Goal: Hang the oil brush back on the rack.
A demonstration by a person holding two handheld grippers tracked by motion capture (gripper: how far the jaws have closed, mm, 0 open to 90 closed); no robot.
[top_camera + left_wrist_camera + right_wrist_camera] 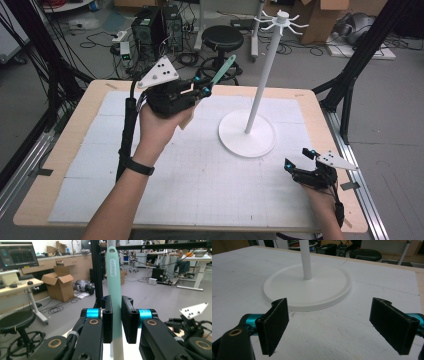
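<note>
On table (60, 165), foam-covered, largest item first:

White stand (247, 134): round base on the foam right of centre, thin upright pole, ring of hook prongs (281, 20) at the top. No utensil hangs there.

Left gripper (200, 90): held up over the far left part of the table, jaws pressed together on the handle of the utensil, as the left gripper view shows plainly.

Right gripper (300, 159): low at the near right corner, just beside the base, jaws spread wide with nothing between them.

Mint-green utensil (114, 290): long flat handle, hang-hole (111, 250) at the free upper end, clamped in the left jaws, clear of the table, pointing up and away. Its working end is hidden below the jaws.

Step judged in hand: carrying the utensil toward the prongs. Next move calls for raising the hole to prong level, lining it up with one tip, sliding on, then releasing.
</note>
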